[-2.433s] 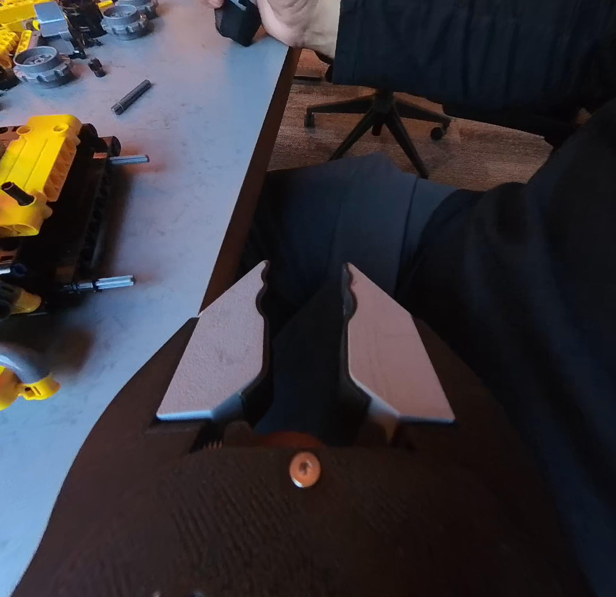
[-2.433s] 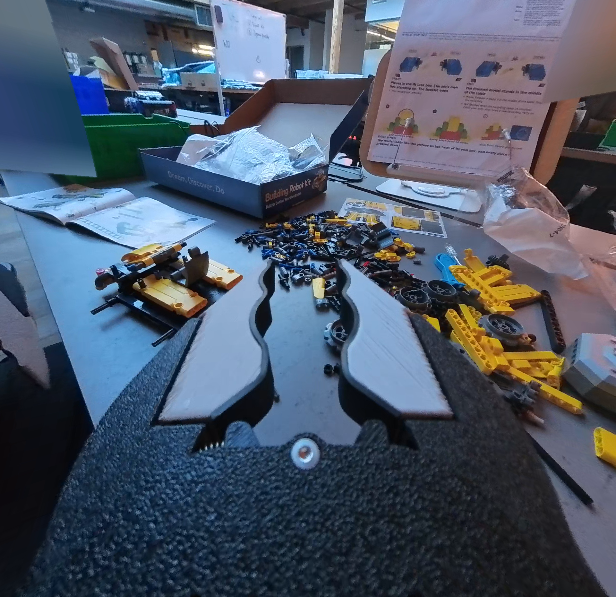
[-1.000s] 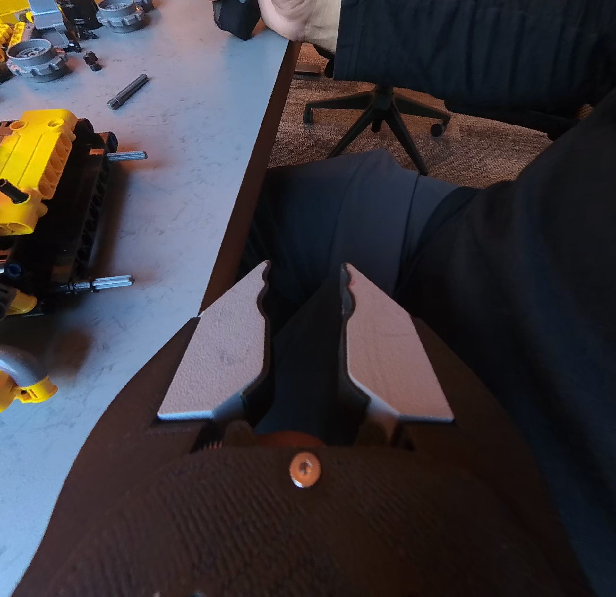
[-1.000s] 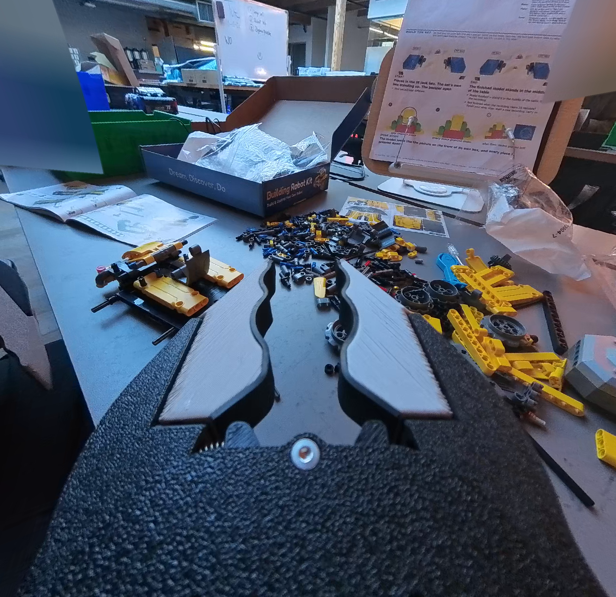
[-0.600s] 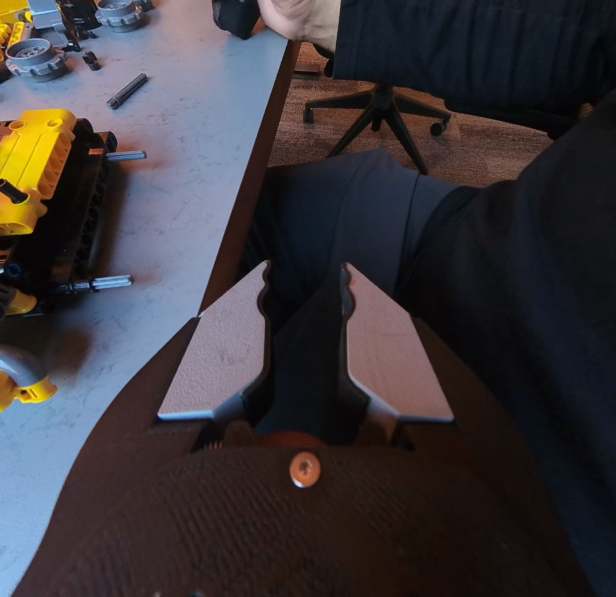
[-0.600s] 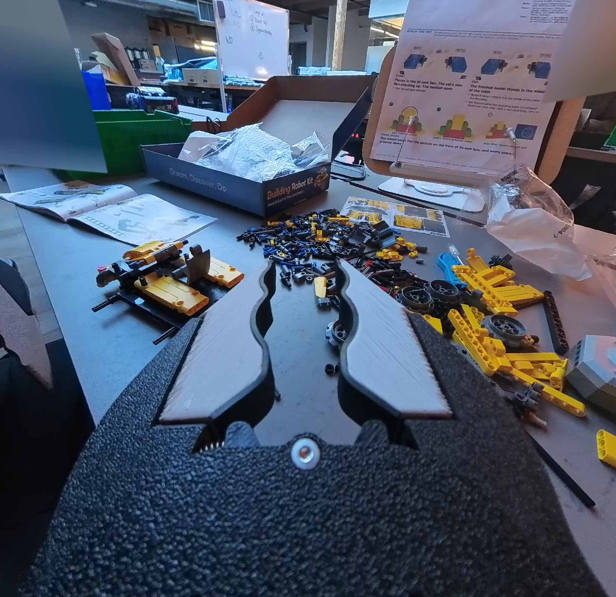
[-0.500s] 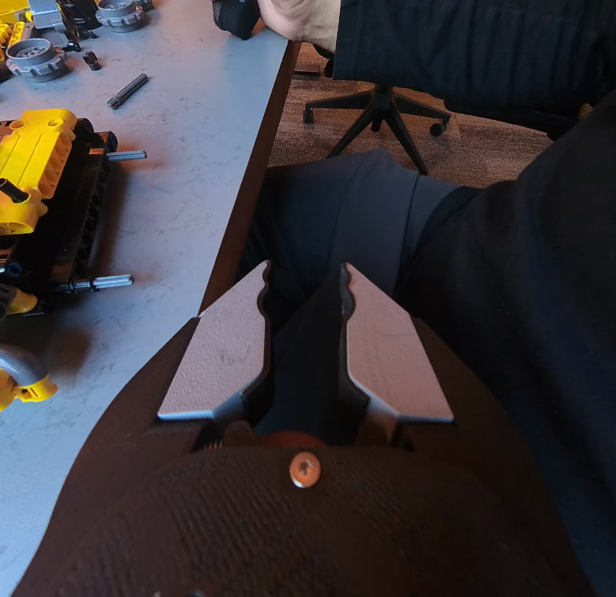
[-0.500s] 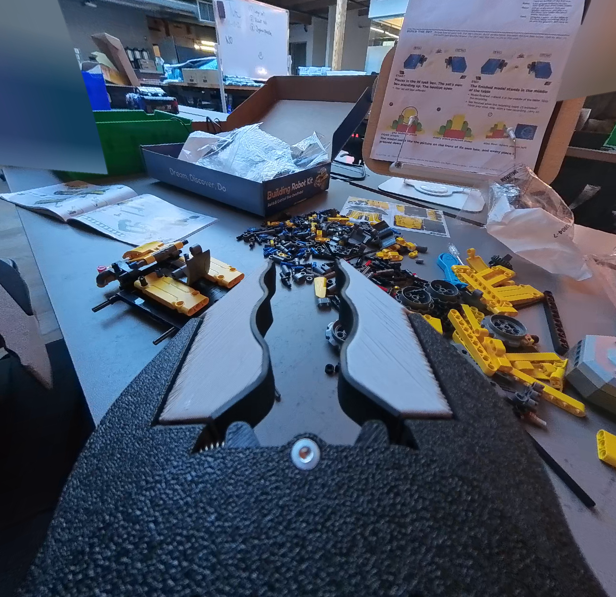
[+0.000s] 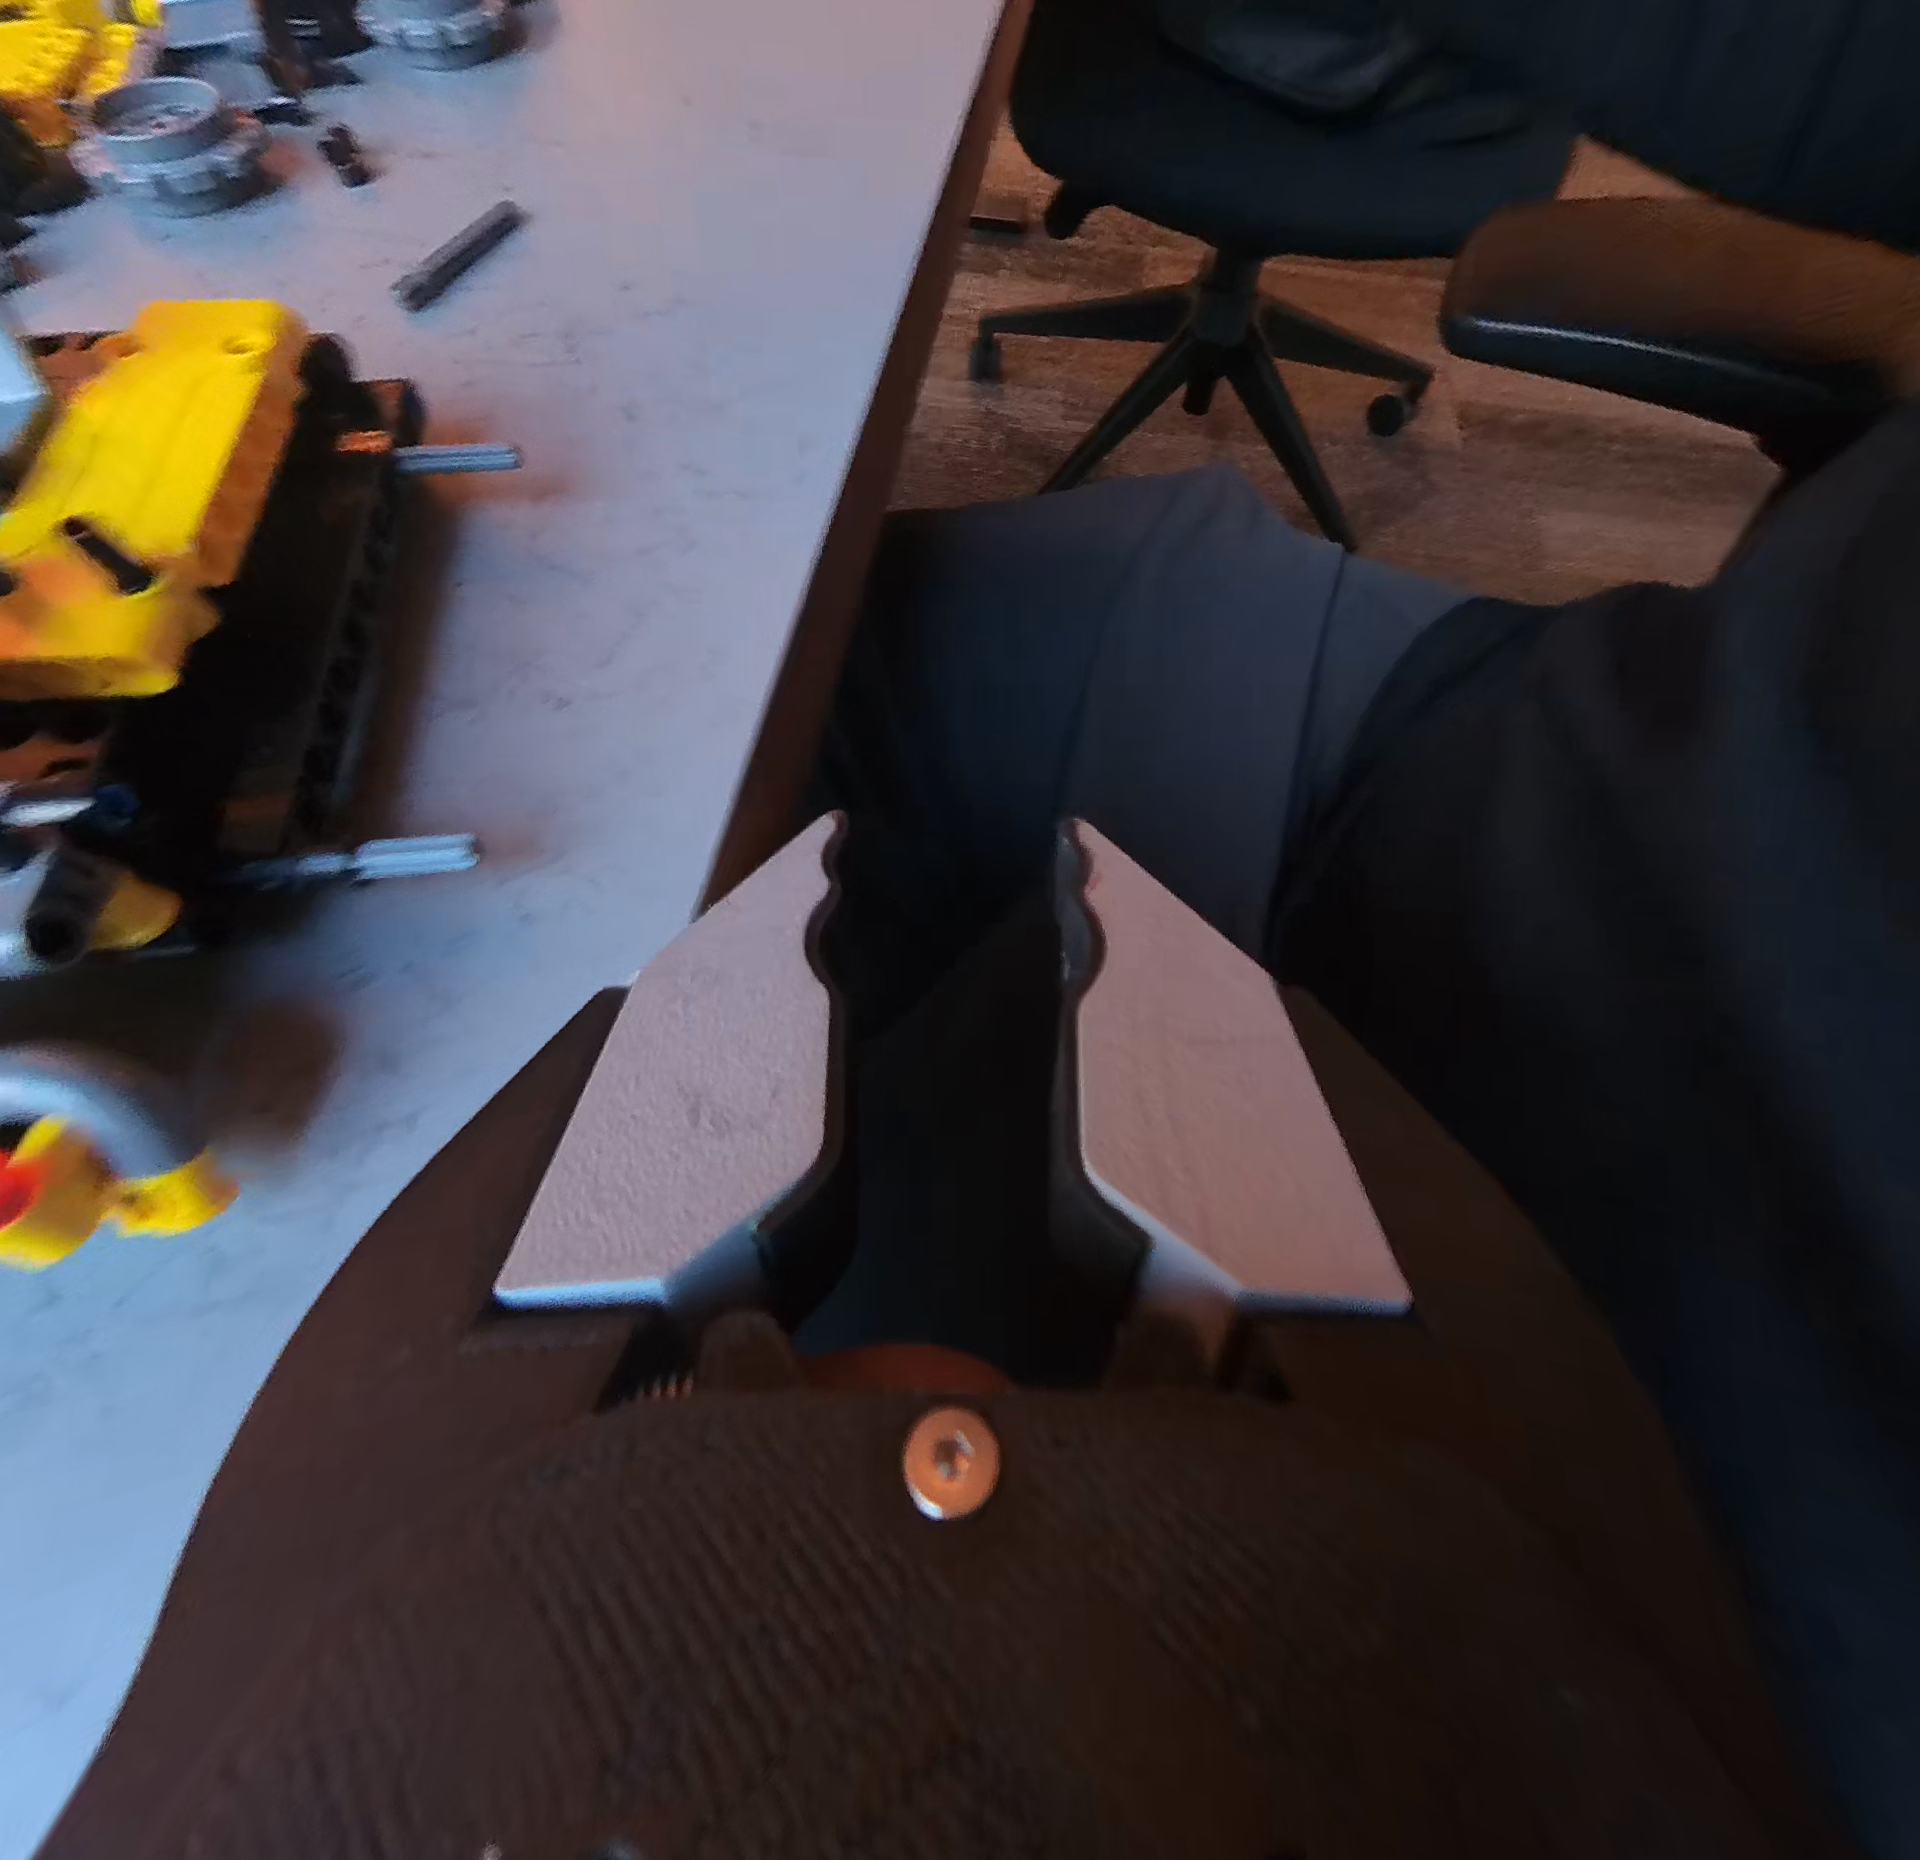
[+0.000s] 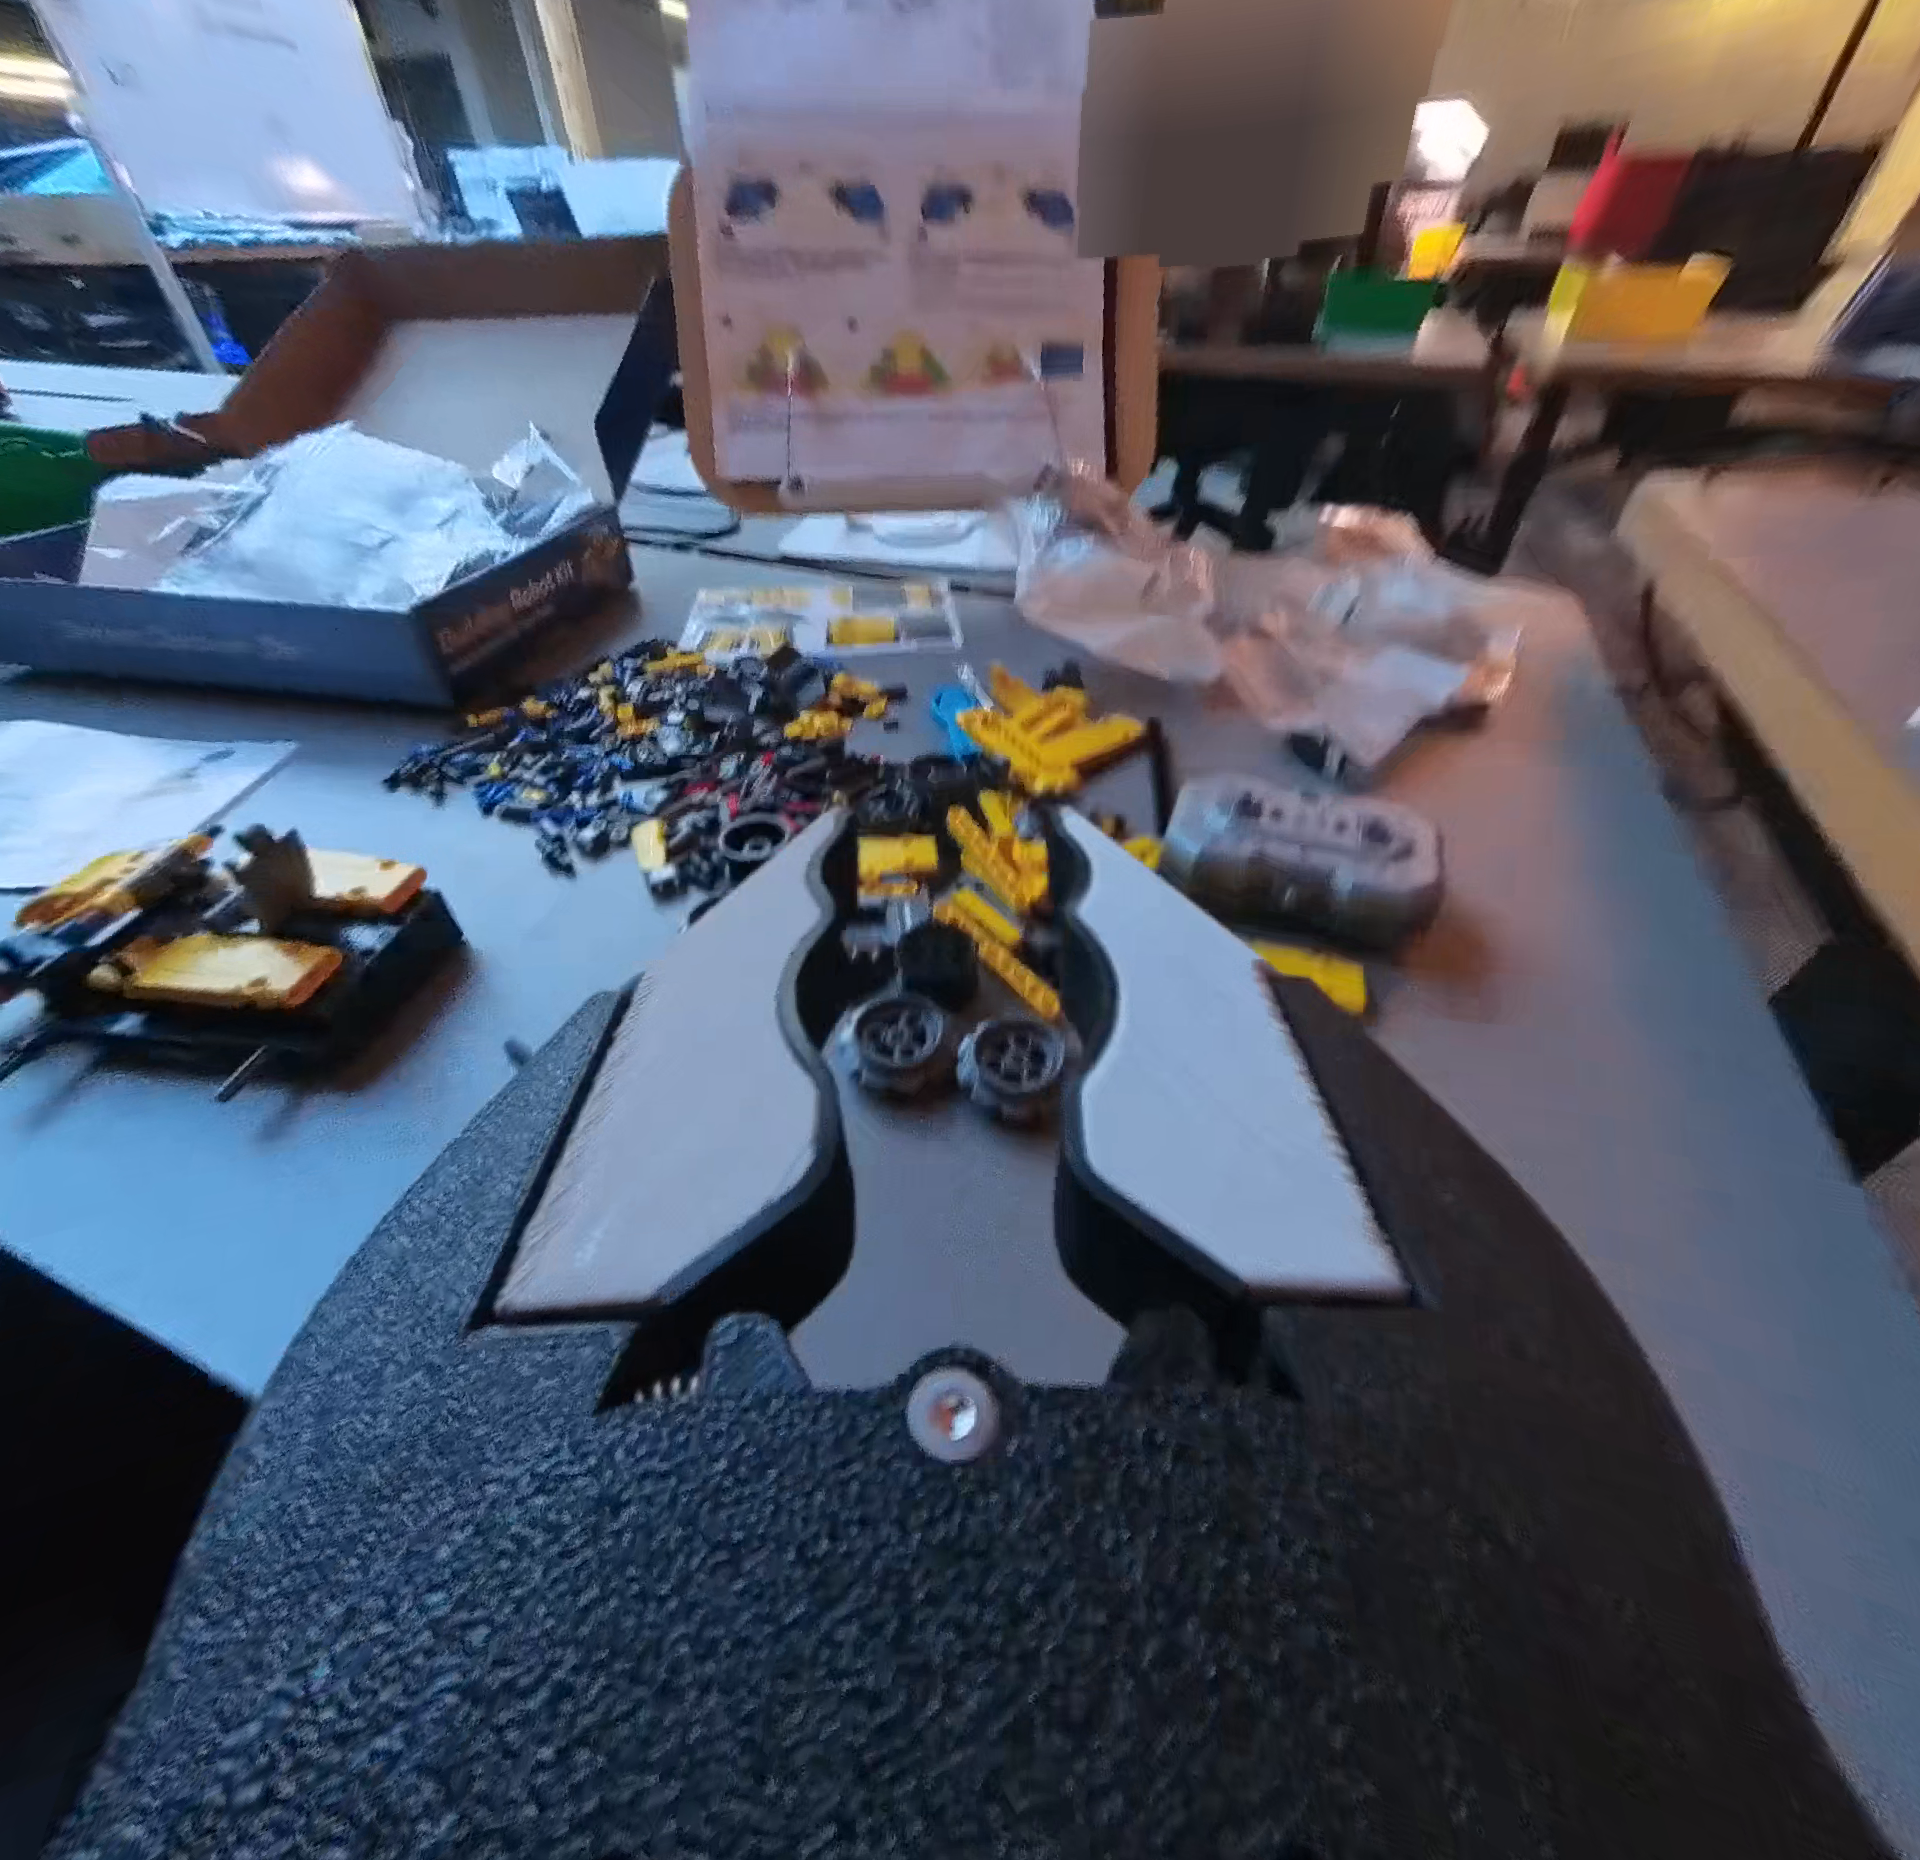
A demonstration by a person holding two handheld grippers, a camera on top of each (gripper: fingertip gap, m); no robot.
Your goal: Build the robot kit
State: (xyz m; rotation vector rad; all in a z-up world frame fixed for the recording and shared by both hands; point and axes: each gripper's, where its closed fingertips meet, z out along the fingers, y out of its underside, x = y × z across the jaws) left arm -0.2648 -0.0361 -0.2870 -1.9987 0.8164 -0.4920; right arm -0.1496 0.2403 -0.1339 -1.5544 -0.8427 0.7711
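Right gripper swung toward the loose parts; left one idle off the table edge.

The right gripper [image 10: 951, 834] had swept right since a moment before, its empty jaws parted over two grey wheels [image 10: 951, 1050], seemingly not touching, given the blur. The left gripper [image 9: 951, 839] hung parted and empty over the person's lap, beside the yellow-and-black model [image 9: 177, 605] on the table [image 9: 665, 376].

2 grey wheel hubs [image 10: 951, 1052] lie side by side on the table [image 10: 312, 1166] — framed by the right gripper's [image 10: 951, 844] parted fingers.
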